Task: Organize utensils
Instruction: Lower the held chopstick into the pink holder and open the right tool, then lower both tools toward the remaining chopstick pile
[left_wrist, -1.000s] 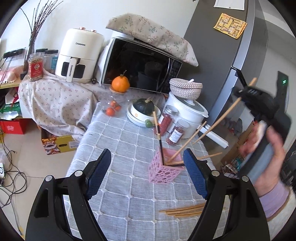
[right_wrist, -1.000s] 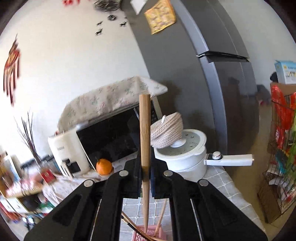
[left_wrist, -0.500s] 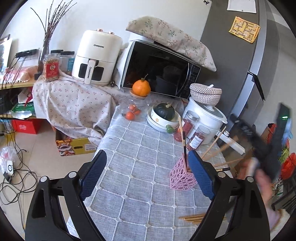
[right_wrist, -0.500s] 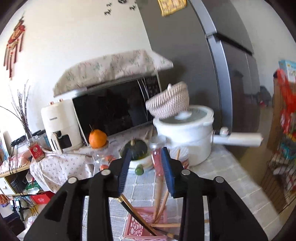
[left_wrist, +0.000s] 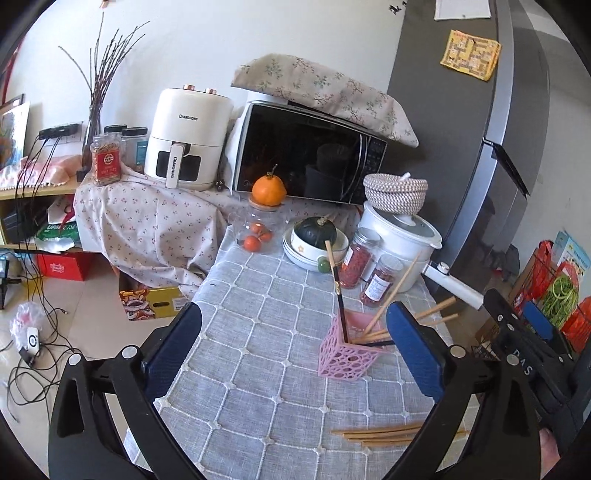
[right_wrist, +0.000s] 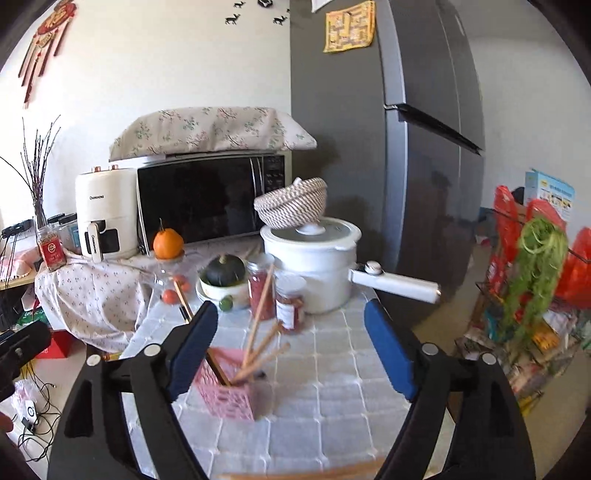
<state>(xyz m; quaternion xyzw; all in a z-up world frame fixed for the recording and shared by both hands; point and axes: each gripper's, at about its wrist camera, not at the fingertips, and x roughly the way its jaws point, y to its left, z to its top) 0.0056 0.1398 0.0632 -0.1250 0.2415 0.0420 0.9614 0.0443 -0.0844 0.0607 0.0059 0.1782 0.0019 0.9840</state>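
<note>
My left tongs (left_wrist: 293, 349) and right tongs (right_wrist: 286, 349) both gape wide, holding nothing. A second ago my right pair pinched a wooden chopstick; now it leans with the others in the pink lattice holder (left_wrist: 349, 352) on the quilted grey desk (left_wrist: 258, 369). More smooth wooden chopsticks (left_wrist: 380, 435) lie flat, near right.

Left gripper (left_wrist: 293, 347) fingers spread wide, right gripper (right_wrist: 291, 349) likewise

Pink mesh holder (left_wrist: 349, 356) stands mid-table, chopsticks (left_wrist: 397, 291) leaning out; more wooden chopsticks (left_wrist: 380, 435) lie flat nearer.
</note>
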